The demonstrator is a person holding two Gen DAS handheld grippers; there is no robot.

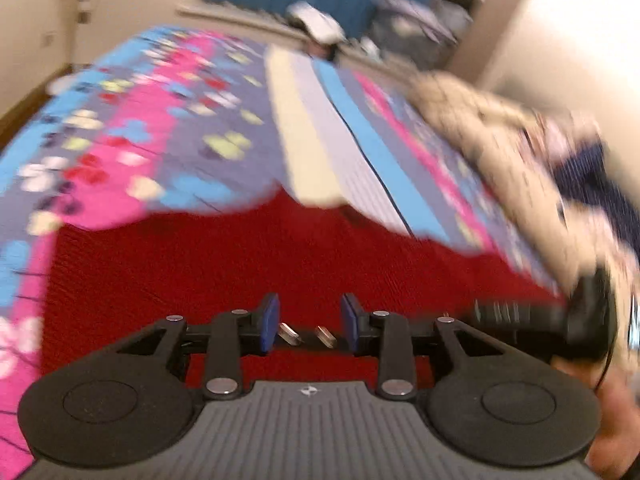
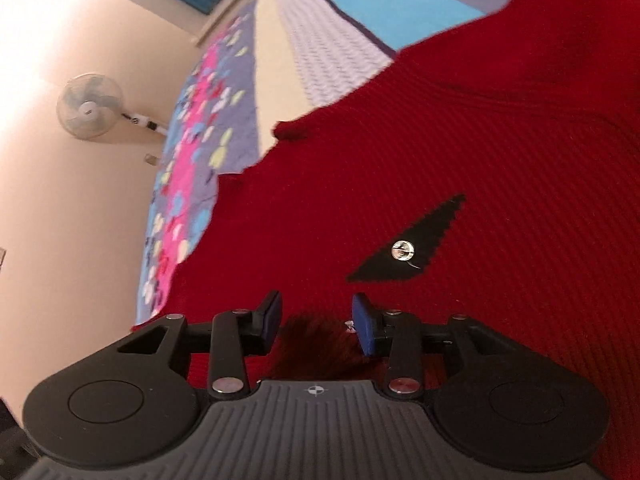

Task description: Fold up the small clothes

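Note:
A red knit garment [image 1: 248, 264] lies spread on a bed with a flowered and striped bedspread [image 1: 168, 128]. In the right wrist view the same red garment [image 2: 460, 152] fills the frame and bears a black triangular patch with a clear button [image 2: 403, 250]. My left gripper [image 1: 309, 322] hovers low over the red cloth with its blue pads apart and nothing between them. My right gripper [image 2: 316, 320] is just above the red cloth near the patch, its blue pads apart, with a fold of red cloth below the gap.
A heap of beige and dark clothes [image 1: 520, 152] lies on the bed's right side in the blurred left wrist view. More piled laundry [image 1: 420, 28] sits at the far end. A wall fan [image 2: 90, 106] and cream wall are left of the bed.

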